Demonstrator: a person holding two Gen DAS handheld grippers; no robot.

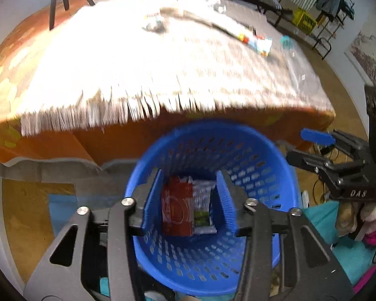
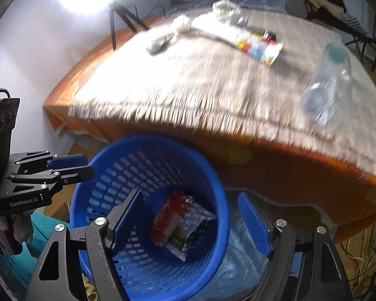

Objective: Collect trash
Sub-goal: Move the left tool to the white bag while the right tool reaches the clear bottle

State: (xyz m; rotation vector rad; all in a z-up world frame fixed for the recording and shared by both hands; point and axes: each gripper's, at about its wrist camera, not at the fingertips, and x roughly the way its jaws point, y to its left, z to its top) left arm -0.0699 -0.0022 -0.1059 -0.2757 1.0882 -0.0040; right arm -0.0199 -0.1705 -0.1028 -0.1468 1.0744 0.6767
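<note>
Both tools hang over the round blue perforated plastic basket (image 1: 208,175), which stands on the floor just in front of the near edge of the table (image 2: 275,165) — an orange-covered table with a fringed grey woven cloth (image 1: 143,75) spread on it. The left tool (image 1: 190,200) is spread wide with nothing between its blue pads, looking straight down into the basket, where a red carton (image 1: 176,208) and a white printed wrapper (image 1: 204,208) already lie flat on the bottom. The right tool (image 2: 190,220) is likewise spread and empty, one finger inside the basket rim, the other outside it. What remains lies beyond the basket, up on the table: a clear plastic bottle with a teal cap (image 2: 328,77) lies on its side toward the right end, its long axis running away from the basket, cap at the far end. Farther back are a colourful flattened box (image 2: 260,45), a small crushed tube-like packet (image 2: 160,44) and crumpled white tissue (image 2: 225,10). Judging from both views, the bottle is the nearest piece and sits on the right tool's side — so a forward-and-right reach across the bottle's body looks the likely next move.
</note>
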